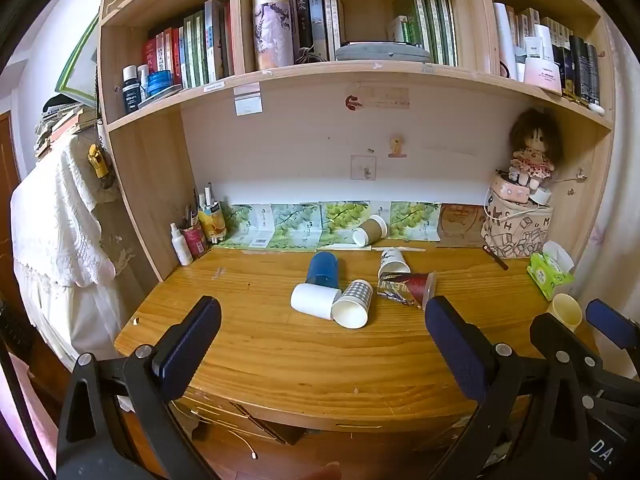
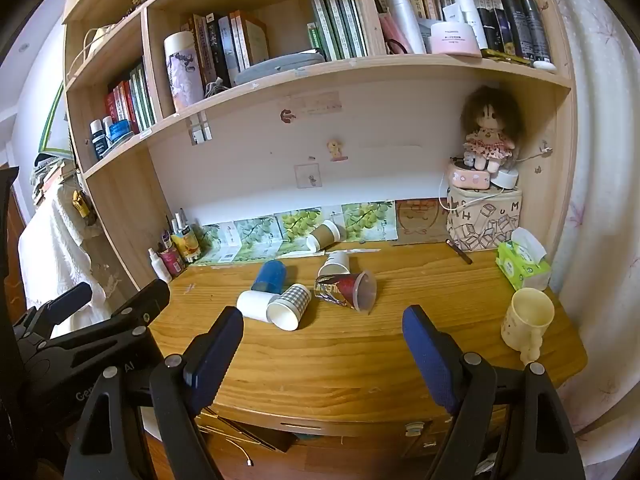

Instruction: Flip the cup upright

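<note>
Several cups lie on their sides in the middle of the wooden desk (image 1: 280, 360): a blue cup (image 1: 322, 268), a plain white cup (image 1: 314, 300), a checked paper cup (image 1: 352, 304), a red printed plastic cup (image 1: 408, 286), a white patterned cup (image 1: 392, 263) and a brown paper cup (image 1: 370, 230). They also show in the right wrist view, the checked cup (image 2: 290, 306) nearest. A cream mug (image 2: 526, 320) stands upright at the right. My left gripper (image 1: 320, 344) and right gripper (image 2: 322, 348) are both open, empty, over the desk's front edge.
A bookshelf rises behind the desk. Bottles and pens (image 1: 196, 228) stand at the back left. A printed bag with a doll (image 1: 518, 224) and a green tissue pack (image 1: 550, 272) sit at the back right.
</note>
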